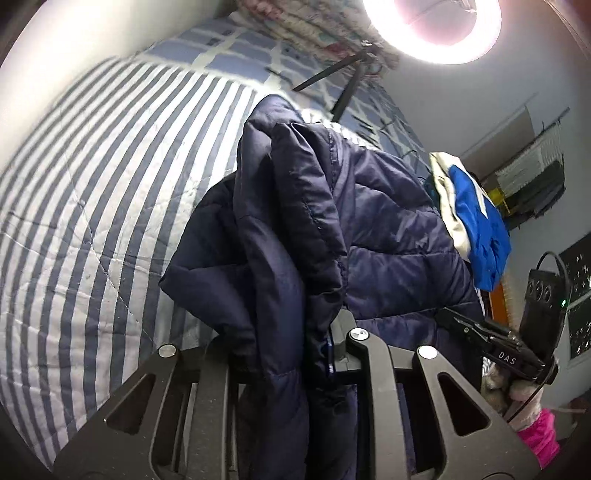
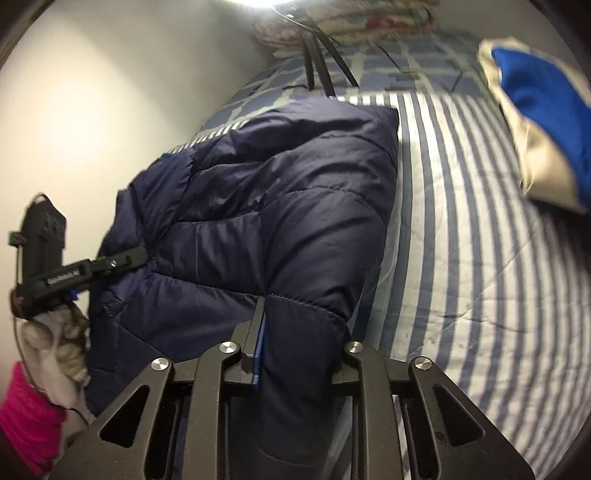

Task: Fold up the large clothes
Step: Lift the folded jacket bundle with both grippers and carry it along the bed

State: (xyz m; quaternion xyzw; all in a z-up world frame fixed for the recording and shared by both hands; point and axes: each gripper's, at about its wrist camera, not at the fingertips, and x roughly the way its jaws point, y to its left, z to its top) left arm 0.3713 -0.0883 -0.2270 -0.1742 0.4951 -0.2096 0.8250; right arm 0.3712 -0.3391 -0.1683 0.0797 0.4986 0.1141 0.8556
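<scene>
Both tongs, left (image 1: 295,354) and right (image 2: 299,350), pinched the navy puffer jacket (image 2: 280,206), lifted bunched above the striped bed (image 2: 480,258); folding looked barely begun, no tidy fold showing.

A bed covered by a blue-and-white striped sheet (image 1: 92,206) is filling the left half of the left wrist view and the right half of the right wrist view. A blue patchwork-patterned blanket (image 1: 221,48) is lying at the top of the frame, with a folded floral quilt (image 1: 295,22) resting beyond it. A ring light (image 1: 436,26) is glowing at upper right, its black tripod legs (image 1: 332,88) standing on the bed. A blue-and-cream cloth (image 2: 535,122) is lying at upper right.
</scene>
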